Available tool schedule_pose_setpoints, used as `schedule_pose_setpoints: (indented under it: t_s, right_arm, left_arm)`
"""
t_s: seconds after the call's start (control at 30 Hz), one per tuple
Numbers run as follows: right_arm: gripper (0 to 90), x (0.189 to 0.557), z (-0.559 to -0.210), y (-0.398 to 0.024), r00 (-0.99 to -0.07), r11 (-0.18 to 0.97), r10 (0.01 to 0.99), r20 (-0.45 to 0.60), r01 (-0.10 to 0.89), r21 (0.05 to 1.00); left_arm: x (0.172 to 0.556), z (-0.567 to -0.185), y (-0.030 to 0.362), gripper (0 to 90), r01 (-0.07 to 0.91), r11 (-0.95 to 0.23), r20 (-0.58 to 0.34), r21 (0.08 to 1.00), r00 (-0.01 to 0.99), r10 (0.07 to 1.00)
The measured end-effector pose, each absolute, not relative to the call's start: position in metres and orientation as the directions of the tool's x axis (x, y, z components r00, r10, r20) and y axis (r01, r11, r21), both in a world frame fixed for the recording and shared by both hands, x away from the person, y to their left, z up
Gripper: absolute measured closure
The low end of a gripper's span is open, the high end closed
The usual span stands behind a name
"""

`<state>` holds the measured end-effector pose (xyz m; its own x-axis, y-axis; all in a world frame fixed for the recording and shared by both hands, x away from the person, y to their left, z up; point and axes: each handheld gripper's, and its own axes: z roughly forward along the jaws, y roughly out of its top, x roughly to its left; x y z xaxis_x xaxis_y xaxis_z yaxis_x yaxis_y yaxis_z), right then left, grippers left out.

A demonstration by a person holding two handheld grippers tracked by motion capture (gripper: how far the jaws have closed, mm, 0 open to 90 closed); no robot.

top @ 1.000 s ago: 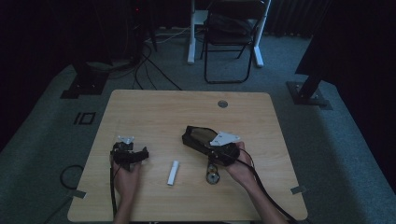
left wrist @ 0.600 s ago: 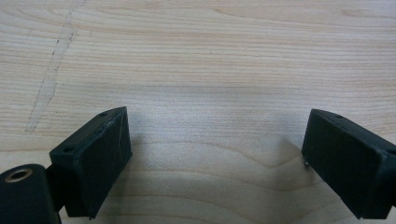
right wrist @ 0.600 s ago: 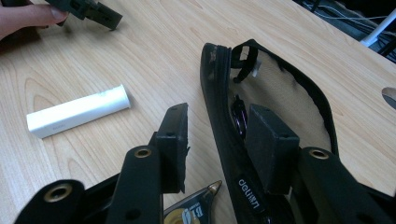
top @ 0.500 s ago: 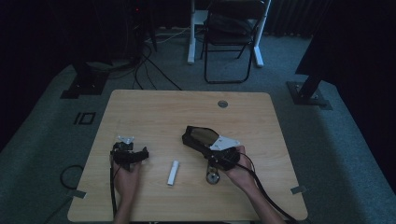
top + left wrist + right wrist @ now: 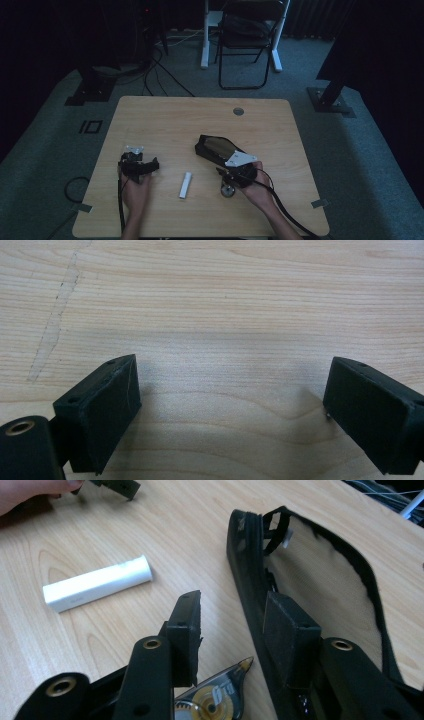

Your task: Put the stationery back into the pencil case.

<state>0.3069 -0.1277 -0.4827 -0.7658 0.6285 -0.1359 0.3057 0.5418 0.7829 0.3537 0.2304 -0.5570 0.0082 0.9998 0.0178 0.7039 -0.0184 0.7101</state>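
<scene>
The right gripper was spread with nothing pinched, a tape dispenser lying just beneath its jaws and the open black pouch touching one jaw. The left gripper stood spread over bare table, with open wood beyond.

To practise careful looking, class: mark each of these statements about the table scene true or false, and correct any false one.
1. The left gripper has its jaws apart over bare wood, with nothing between them. True.
2. The white stick stands upright on the table. False: it lies flat, between the two grippers.
3. The black pouch is open, showing a pale lining. True.
4. The right gripper clamps the white stick. False: the stick lies apart from it, off to one side.
5. A correction tape roller lies on the table just below the right gripper's jaws. True.
</scene>
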Motion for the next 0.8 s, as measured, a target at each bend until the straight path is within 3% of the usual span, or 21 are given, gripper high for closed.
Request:
schedule_pose_setpoints:
  t_s: [0.8]
  right_arm:
    - [48.7,0.292,-0.509,-0.128,-0.768,0.549,0.634,-0.09,0.365,0.752]
  left_arm:
    - [0.354,-0.557,0.23,8.3,0.704,-0.018,0.018,0.71,0.008,1.0]
